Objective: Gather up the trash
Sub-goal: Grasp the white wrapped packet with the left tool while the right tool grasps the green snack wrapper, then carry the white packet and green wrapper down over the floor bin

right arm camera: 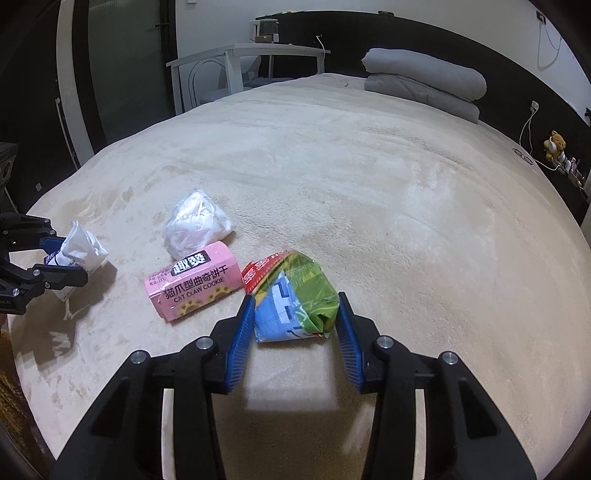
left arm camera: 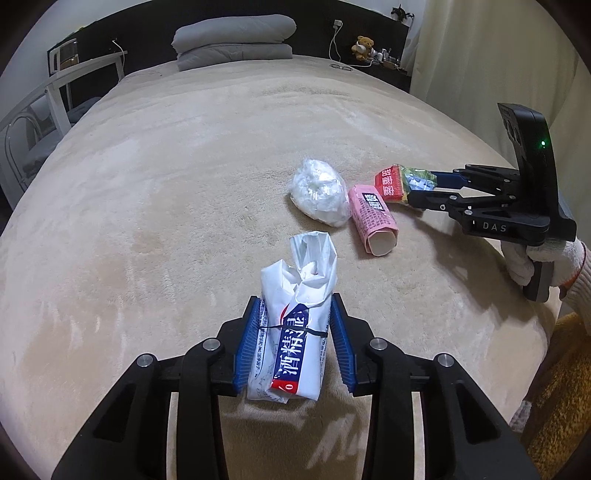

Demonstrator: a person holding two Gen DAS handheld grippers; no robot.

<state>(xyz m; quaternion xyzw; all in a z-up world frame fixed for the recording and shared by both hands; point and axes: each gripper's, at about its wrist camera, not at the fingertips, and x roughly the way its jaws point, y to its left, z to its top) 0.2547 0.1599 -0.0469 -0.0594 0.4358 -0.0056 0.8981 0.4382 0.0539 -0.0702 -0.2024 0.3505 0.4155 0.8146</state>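
So, my left claw has its blue pads clamped on both sides of a crumpled white wipes packet with a blue and red label, a thin black band round its middle, its torn open end sticking out past the fingertips toward the far side. My right claw is squeezed onto a crushed green and blue carton with a red end, pads pressing both flanks; the shadow under it makes it look lifted a bit off the beige fleece blanket.

Just left of that carton, seen from the right wrist, lies a pink cat claw cookie box on its side, and right behind it sits a scrunched clear plastic bag with white stuff inside, touching or nearly touching the box. Both are between my two claws, on the blanket.

From the left wrist I can see my white knit glove on the right claw's handle. Way at the far end there's a folded grey duvet against the black headboard, and a small teddy bear on the ledge to the right.
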